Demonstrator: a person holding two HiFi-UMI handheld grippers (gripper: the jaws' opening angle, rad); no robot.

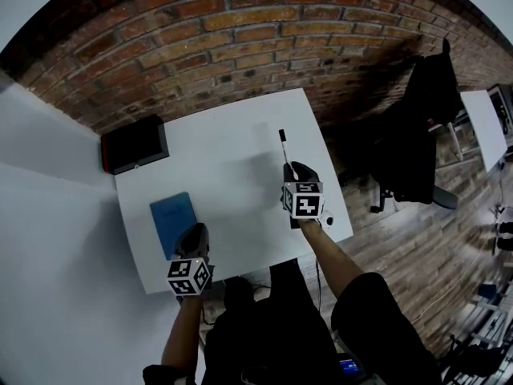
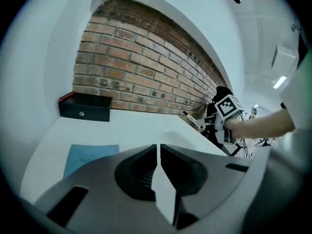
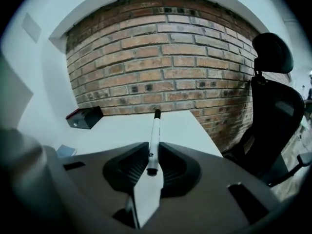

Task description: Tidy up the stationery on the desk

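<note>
At the far-left corner of the white desk (image 1: 240, 111) we see a black box (image 1: 135, 144) with a red rim. No view looks into it, so we cannot tell what it contains. A blue notebook (image 1: 171, 221) lies flat on the near-left part of the desk, well apart from the box.

The desk's far edge runs toward the brick wall (image 1: 264, 30), and its left side lies along a white wall (image 1: 48, 239). Its right edge is open to the wooden floor (image 1: 409, 247), where a black office chair (image 1: 423, 127) stands apart from the desk. A broad stretch of bare white surface lies between the notebook and the right edge.

Our right gripper (image 1: 296, 170) is over the right part of the desk, close to that open edge. Its jaws are clamped on the near end of a white marker pen (image 3: 154, 133). The pen's long axis runs near to far, in line with the jaws. Its black-capped end points away from us toward the brick wall, and most of the barrel sticks out past the fingertips.

Our left gripper (image 2: 158, 155) is by the near edge at the notebook's near-right corner. Its jaws are brought together with nothing between them. Whether it touches the notebook we cannot tell.
</note>
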